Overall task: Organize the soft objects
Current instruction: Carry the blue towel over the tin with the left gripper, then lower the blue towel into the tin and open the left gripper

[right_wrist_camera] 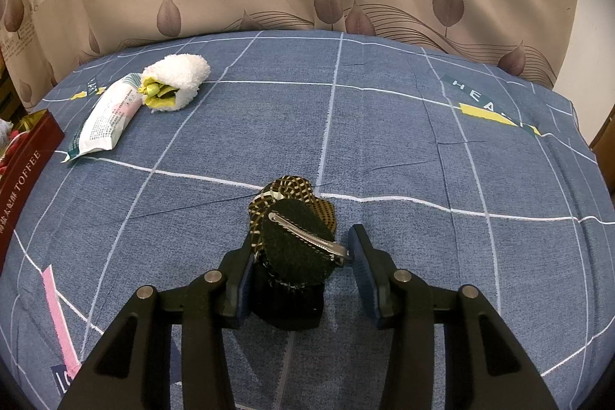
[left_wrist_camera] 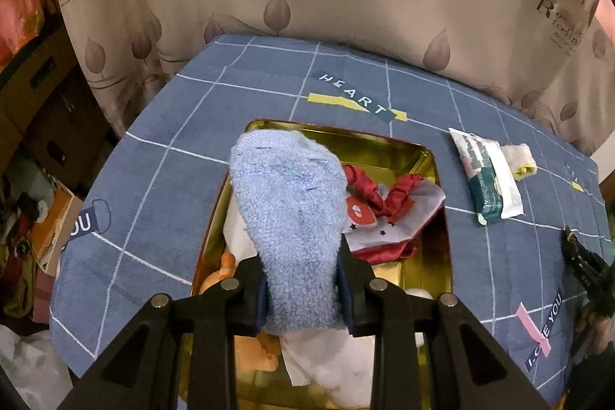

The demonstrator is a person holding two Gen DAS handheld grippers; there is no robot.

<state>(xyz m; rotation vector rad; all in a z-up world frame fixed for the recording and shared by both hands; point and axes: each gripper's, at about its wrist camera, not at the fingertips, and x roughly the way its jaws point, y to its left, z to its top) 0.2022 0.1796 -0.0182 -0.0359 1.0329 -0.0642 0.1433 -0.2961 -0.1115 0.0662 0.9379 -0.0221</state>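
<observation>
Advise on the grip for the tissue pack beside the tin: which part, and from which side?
Grip the tissue pack across its narrow width at mid-length, coming straight down from above. It lies flat on the blue bedsheet, long and slim, so the fingers probably span it there. Avoid the far end: the white fluffy roll touches it.

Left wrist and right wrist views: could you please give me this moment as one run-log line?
left tongs: shut on blue sock, above gold tin | right tongs: open around hair clip | tissue pack: on blue cloth
</observation>
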